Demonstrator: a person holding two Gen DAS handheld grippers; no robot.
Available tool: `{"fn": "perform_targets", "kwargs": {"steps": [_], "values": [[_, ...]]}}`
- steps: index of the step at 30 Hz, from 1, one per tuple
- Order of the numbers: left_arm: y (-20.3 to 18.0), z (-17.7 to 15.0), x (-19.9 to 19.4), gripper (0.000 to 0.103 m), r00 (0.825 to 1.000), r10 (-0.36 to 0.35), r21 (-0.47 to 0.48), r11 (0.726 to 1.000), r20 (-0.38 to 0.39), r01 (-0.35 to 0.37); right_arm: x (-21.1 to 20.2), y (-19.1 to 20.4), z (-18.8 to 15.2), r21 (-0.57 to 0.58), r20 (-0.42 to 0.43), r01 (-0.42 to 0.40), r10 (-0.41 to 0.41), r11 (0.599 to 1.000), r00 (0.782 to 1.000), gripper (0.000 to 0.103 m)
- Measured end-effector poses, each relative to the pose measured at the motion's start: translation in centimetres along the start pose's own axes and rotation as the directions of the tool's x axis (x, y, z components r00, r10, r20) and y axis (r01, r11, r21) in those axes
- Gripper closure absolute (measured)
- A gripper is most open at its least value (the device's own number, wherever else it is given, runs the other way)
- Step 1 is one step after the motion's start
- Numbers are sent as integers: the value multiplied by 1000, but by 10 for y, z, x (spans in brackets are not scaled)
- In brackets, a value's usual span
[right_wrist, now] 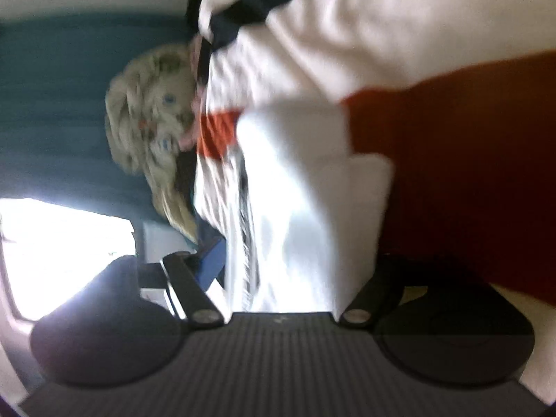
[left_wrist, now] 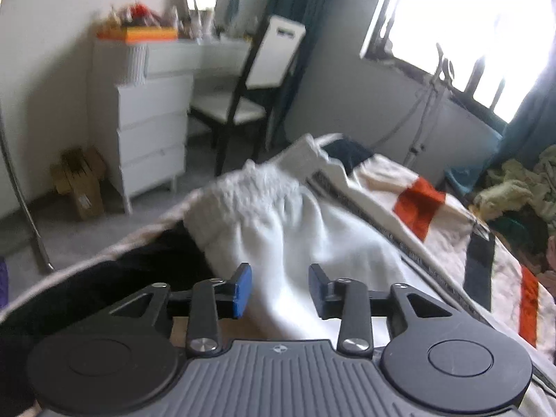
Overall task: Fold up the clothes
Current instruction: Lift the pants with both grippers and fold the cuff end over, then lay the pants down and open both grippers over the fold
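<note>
A white garment with a gathered waistband lies on the patterned bedspread. My left gripper is open, its blue pads on either side of the garment's near end, which passes between them. In the blurred, rolled right wrist view the white garment fills the space between the fingers of my right gripper. Only the left blue pad shows; the cloth hides the right finger. The cloth runs between the right gripper's jaws, but the blur hides whether they pinch it.
A black cloth lies at the bed's left edge. A pile of clothes sits at the right, and it also shows in the right wrist view. Beyond the bed stand a white dresser, a chair and a bright window.
</note>
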State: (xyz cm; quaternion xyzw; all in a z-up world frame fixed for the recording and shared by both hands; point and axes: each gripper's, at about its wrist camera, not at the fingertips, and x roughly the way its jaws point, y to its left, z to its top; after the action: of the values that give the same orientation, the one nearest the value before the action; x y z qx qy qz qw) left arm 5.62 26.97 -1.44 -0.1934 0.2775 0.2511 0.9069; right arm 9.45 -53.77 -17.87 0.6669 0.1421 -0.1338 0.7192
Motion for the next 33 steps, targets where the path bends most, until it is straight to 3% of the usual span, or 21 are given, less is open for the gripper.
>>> {"fn": "perform_targets", "kwargs": {"steps": [2, 4, 8, 10, 13, 17, 19, 22, 25, 30, 33], "values": [[-8, 1, -11, 54, 999, 21, 8, 1000, 50, -21, 10, 3, -1, -40, -23, -4, 4, 999, 1000, 27], [-16, 1, -19, 49, 997, -5, 8, 1000, 74, 5, 18, 6, -2, -72, -36, -20, 17, 997, 999, 26], [-34, -6, -29, 43, 992, -107, 13, 994, 67, 107, 14, 9, -1, -35, 42, -199, 200, 979, 979, 26], [-51, -13, -31, 42, 984, -173, 44, 984, 34, 171, 13, 8, -1, -15, 75, -248, 248, 969, 966, 26], [-80, -34, -34, 35, 973, -230, 99, 968, -9, 230, 18, 9, -4, -27, 90, -169, 171, 985, 981, 26], [-123, -75, -36, 34, 953, -295, 250, 920, -67, 303, 22, 5, -4, -37, 120, -55, 59, 998, 991, 33], [-143, -92, -33, 34, 950, -299, 337, 889, -87, 310, 20, 10, -6, -81, 149, 14, -2, 997, 989, 42], [-157, -109, -18, 32, 939, -311, 382, 859, -145, 343, 17, 18, -11, -143, 194, 114, -85, 983, 977, 62], [-159, -119, -2, 32, 949, -269, 404, 860, -163, 313, 12, 18, -14, -169, 222, 176, -137, 970, 965, 74], [-163, -138, 22, 30, 960, -187, 445, 856, -206, 263, 10, 40, -25, -310, 285, 244, -155, 919, 946, 78], [-169, -152, 25, 29, 967, -152, 512, 826, -204, 238, 0, 51, -35, -344, 314, 239, -129, 908, 941, 79]]}}
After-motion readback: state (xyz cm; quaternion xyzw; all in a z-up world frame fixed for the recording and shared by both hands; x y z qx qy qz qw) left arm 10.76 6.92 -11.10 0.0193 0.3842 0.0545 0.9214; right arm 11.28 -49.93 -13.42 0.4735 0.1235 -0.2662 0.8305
